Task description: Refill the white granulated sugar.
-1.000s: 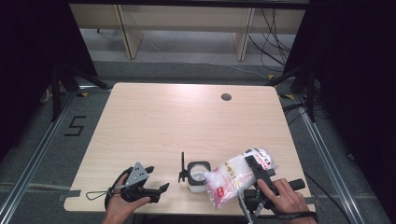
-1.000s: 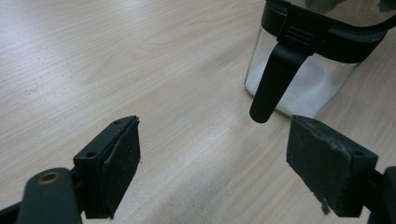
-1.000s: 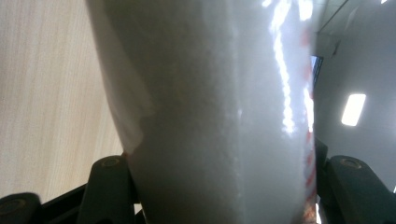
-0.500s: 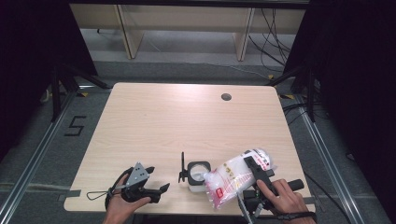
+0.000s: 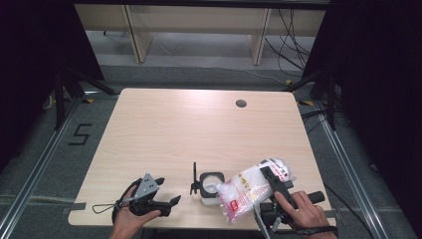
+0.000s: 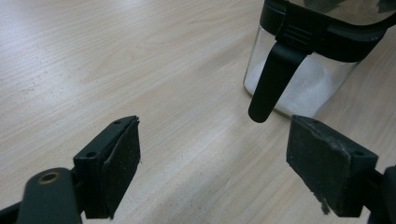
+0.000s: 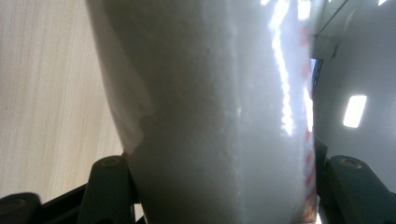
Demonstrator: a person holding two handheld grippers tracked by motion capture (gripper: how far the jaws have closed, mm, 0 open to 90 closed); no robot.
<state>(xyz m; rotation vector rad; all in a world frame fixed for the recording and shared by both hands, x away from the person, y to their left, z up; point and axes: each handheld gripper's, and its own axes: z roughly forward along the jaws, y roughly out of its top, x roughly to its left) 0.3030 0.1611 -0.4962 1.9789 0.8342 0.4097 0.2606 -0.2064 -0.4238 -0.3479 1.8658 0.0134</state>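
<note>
Glass jar (image 5: 211, 185) sits near the table's (image 5: 199, 124) front edge, lid flipped up, white grains in the bottom. Right hand-held gripper (image 5: 272, 185) clamps a clear bag (image 5: 249, 191) of white powder, red print, tilted over the jar. Left hand-held gripper (image 6: 215, 172) rests beside, jaws apart.

On my pale wooden surface (image 5: 199, 124), the clear glass jar with the black hinged lid (image 5: 211, 185) stands near the front edge, about midway across. My left claw (image 5: 166, 201) sits left of it, close to the front edge, jaws spread and pointing toward the jar. The white plastic bag of powder (image 5: 249, 191) lies tilted just right of the jar, clamped between the 2 jaws of my right claw (image 5: 272, 180). A round hole (image 5: 241, 103) lies far behind, toward the back right.
</note>
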